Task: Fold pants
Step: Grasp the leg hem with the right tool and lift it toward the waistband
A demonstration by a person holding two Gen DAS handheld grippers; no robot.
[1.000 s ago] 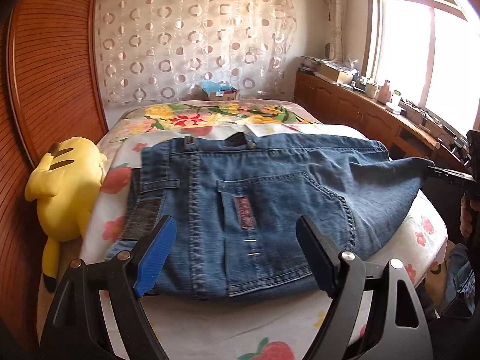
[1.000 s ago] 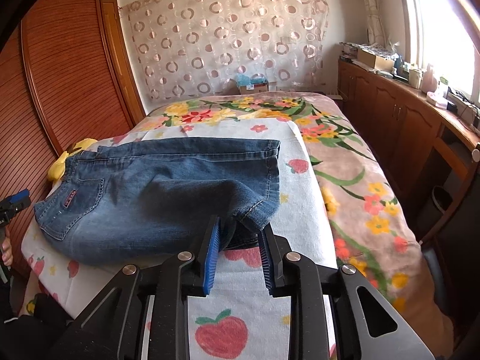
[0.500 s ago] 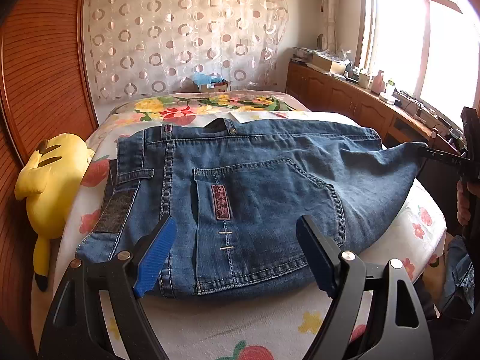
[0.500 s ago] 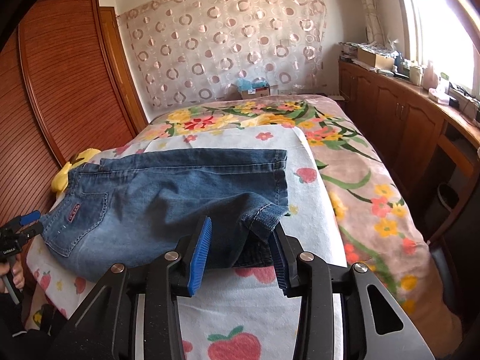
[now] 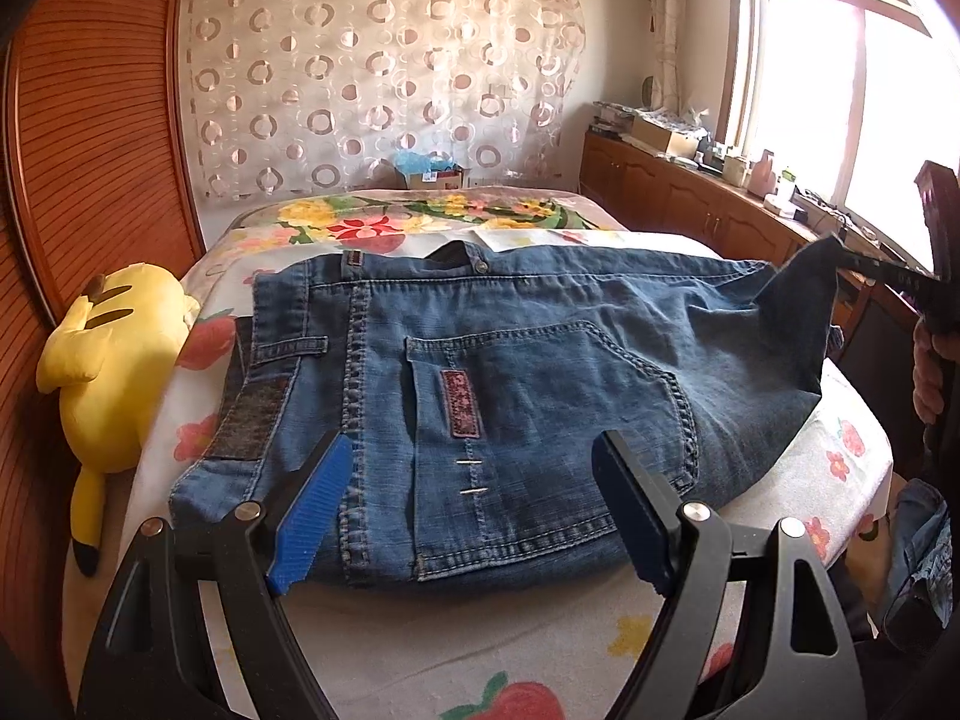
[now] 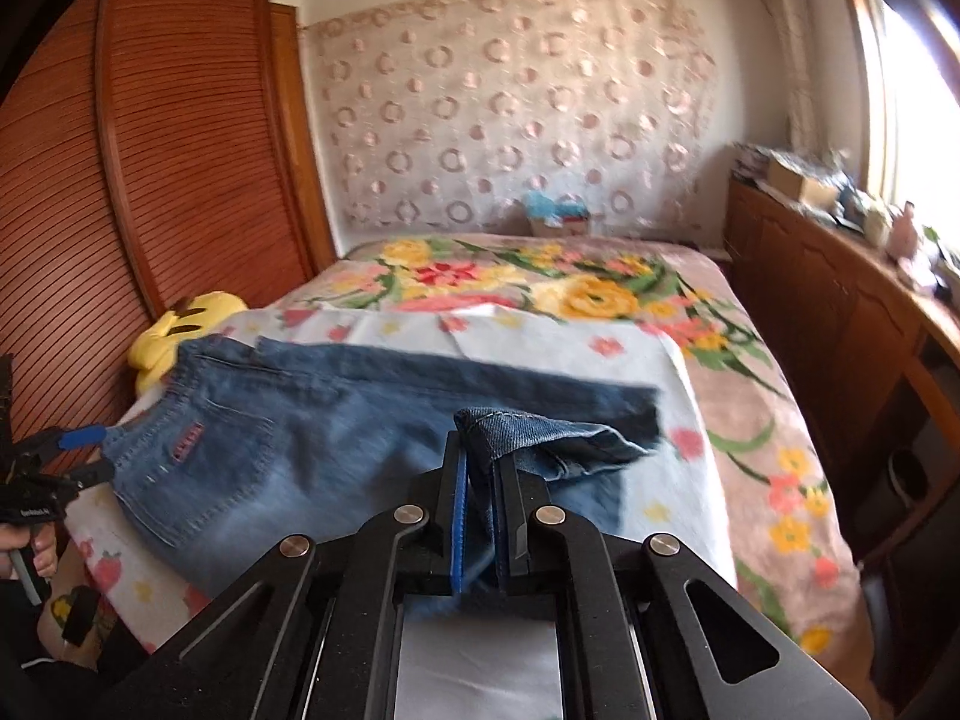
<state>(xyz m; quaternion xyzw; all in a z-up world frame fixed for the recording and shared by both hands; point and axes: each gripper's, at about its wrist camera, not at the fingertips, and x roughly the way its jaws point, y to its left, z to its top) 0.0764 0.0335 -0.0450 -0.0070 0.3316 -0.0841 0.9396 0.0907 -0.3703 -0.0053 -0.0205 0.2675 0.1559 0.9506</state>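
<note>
The jeans (image 5: 528, 396) lie spread across the near end of the bed (image 5: 420, 648), on a white sheet printed with strawberries and small flowers (image 6: 576, 342), waistband toward the left side and legs running toward the right; the back pocket with its dark red label (image 5: 461, 405) faces up, and a dark patch (image 5: 255, 417) sits on the denim near the waistband; the left tool (image 5: 474, 507) hangs just over the near edge of the waist end with its jaws spread wide and nothing between them, the blue-faced finger over the seam and the other finger beyond the pocket; the right tool (image 6: 483, 468) has its jaws pressed tight on the hem of a pant leg (image 6: 540, 438), and that hem stands lifted above the rest of the denim, the cloth rising in a peak toward it in the left wrist view (image 5: 804, 294); the other leg lies flat beneath, its end reaching almost to the sheet's right edge; a yellow plush toy (image 5: 114, 354) rests against the left side of the bed beside the waistband, next to a slatted wooden wardrobe (image 6: 150, 138); beyond the sheet a floral blanket (image 6: 588, 282) covers the far part of the bed; a curtain with ring patterns (image 5: 384, 78) hangs on the back wall, and a wooden cabinet (image 6: 828, 276) runs below the window on the right; the right wrist view is somewhat blurred.
</note>
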